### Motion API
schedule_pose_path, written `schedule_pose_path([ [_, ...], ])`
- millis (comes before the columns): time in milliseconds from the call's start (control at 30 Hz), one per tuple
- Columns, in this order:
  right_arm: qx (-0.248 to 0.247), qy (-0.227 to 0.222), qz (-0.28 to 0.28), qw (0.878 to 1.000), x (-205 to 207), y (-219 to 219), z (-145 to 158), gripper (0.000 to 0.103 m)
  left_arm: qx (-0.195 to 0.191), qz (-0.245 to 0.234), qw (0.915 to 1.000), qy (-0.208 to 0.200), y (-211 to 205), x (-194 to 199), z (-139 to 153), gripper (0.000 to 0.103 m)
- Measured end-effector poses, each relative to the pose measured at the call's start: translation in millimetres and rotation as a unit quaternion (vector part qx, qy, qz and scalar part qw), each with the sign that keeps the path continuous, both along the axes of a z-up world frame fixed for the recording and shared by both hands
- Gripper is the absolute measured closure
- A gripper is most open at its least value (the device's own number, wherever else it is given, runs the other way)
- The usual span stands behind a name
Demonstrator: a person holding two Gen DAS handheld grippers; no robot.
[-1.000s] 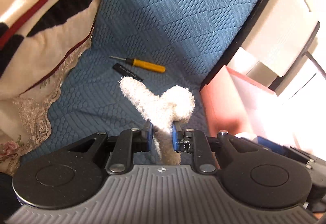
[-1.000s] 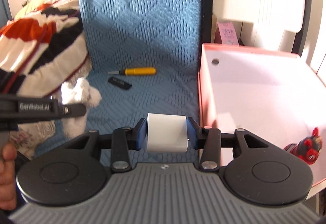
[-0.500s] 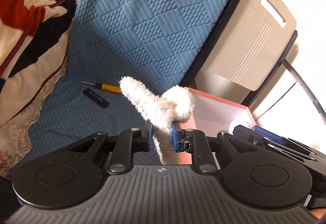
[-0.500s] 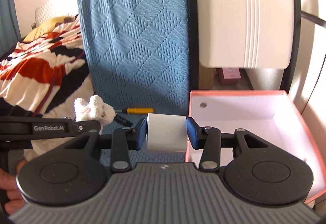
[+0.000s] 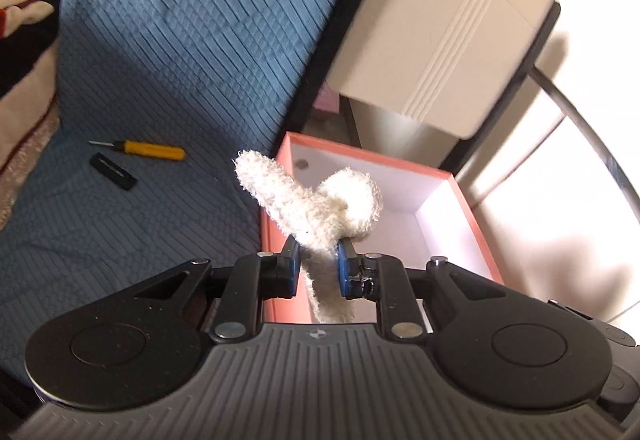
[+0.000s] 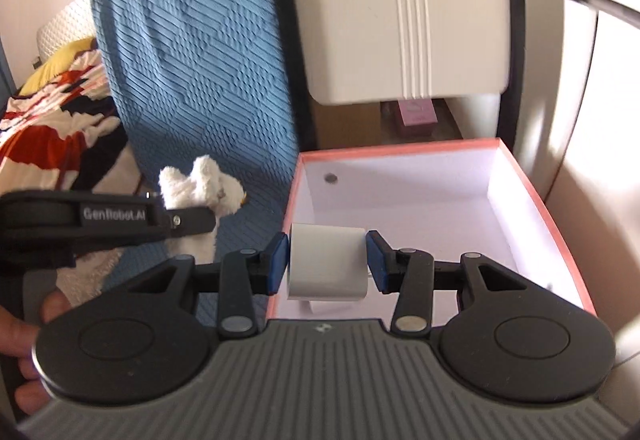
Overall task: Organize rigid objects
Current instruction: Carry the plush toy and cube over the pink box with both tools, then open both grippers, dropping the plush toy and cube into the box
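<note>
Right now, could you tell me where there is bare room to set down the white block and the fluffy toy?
The pink box shows a bare white floor between its walls. The blue cover is bare behind the yellow screwdriver and black stick; it is crowded only around those two.

We see a fluffy white plush toy [image 5: 308,208] held above the pink-rimmed white cardboard box's [image 6: 536,192] left edge, and a white rounded plastic block [image 6: 327,262] over its near edge.

The left tool [image 5: 318,264] pinches a white plush toy [image 5: 316,200] above the pink box [image 5: 460,200], near its left edge.
</note>
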State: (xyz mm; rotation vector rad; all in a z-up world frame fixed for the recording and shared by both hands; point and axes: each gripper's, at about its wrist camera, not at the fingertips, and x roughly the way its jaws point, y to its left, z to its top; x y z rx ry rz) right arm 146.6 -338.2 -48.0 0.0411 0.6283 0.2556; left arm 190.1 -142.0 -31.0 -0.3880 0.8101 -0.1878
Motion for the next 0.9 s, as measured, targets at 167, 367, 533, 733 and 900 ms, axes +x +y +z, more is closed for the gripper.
schedule_pose_path([
  [167, -0.014, 0.058, -0.003, 0.998, 4.3, -15.5, -38.6, 0.057, 0.019, -0.034, 0.9985, 0.038, -27.9, 8.6, -28.2, 0.081],
  [367, -0.010, 0.097, -0.016, 0.995, 6.4, -28.4, -73.4, 0.057, 0.036, -0.057, 0.9955, 0.067, -46.6, 12.7, -56.1, 0.081],
  [533, -0.015, 0.117, -0.017, 0.993, 13.0, -28.0, -83.2, 0.058, 0.028, -0.061, 0.9943, 0.083, -49.7, 18.9, -64.2, 0.081],
  [733, -0.009, 0.095, -0.017, 0.995, 14.1, -25.5, -69.3, 0.058, 0.021, -0.068, 0.9943, 0.079, -46.9, 14.3, -58.8, 0.076],
  [900, -0.012, 0.074, -0.021, 0.997, 11.9, -23.1, -52.5, 0.058, 0.030, -0.073, 0.9959, 0.044, -40.9, 4.5, -42.4, 0.035],
])
